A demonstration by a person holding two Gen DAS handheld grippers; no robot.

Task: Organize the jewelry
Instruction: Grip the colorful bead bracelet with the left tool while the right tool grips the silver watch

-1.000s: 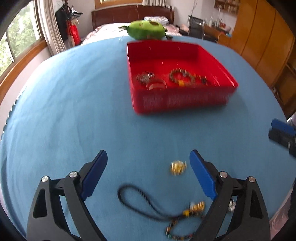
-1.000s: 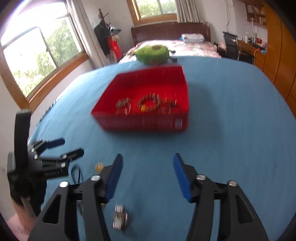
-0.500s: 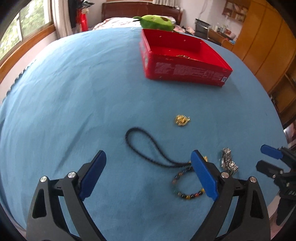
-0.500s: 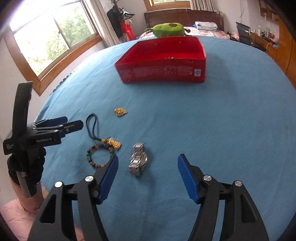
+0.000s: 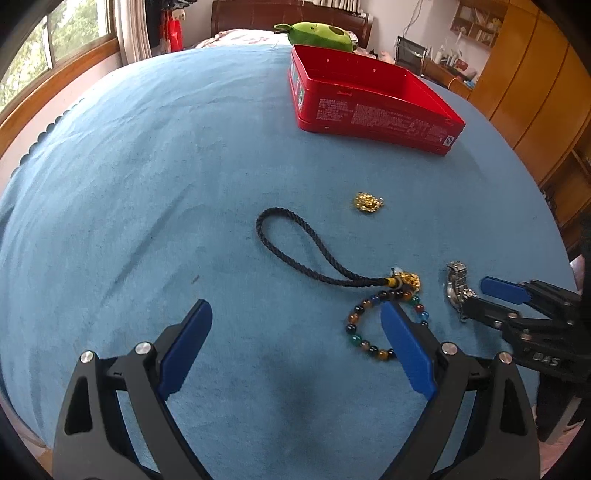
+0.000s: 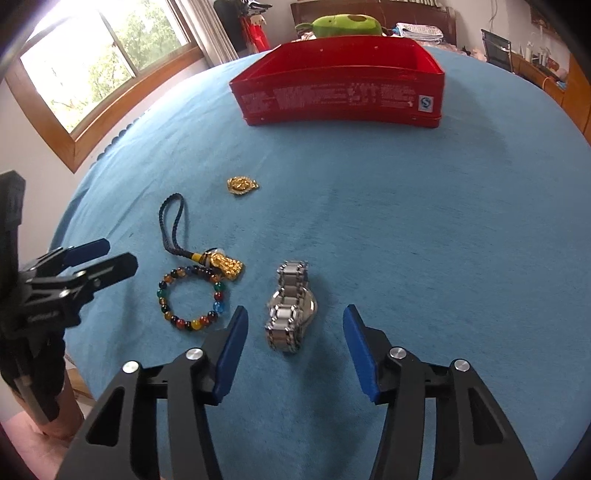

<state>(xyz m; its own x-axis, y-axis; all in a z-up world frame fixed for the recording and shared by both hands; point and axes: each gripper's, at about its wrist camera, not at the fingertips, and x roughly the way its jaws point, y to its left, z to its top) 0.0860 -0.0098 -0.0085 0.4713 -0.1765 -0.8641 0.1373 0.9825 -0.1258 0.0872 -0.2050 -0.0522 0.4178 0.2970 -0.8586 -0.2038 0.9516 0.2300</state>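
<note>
The right gripper (image 6: 293, 325)'s blue fingers (image 6: 232, 354) stand apart on either side of the silver watch (image 6: 291, 306) and are closing, the watch lying between them on the cloth with neither pad touching it; the left gripper (image 5: 295, 339)'s fingers (image 5: 184, 347) are spread wide and hold nothing, its right-hand finger crossing in front of the bead bracelet (image 5: 373, 325), whether it touches the beads I cannot tell.

Just beside the watch, toward the window side, the bead bracelet (image 6: 190, 299) lies as a ring of coloured beads; a gold charm (image 6: 227, 267) on a black braided cord (image 6: 171, 229) touches the ring's far edge, the cord looping away across the cloth; farther out, apart from these, a small gold pendant (image 6: 242, 184) lies alone.

Everything rests on a blue cloth (image 6: 424, 221) covering the table; well beyond the loose pieces stands the red box (image 6: 340, 96), open-topped, its printed side facing the grippers; its inside is hidden from both views.

Behind the box a green plush toy (image 6: 347, 24) lies, and past that a bed's wooden headboard (image 5: 288, 14); a window (image 6: 99, 66) fills the wall on one side, wooden cupboards (image 5: 532, 96) the other.
</note>
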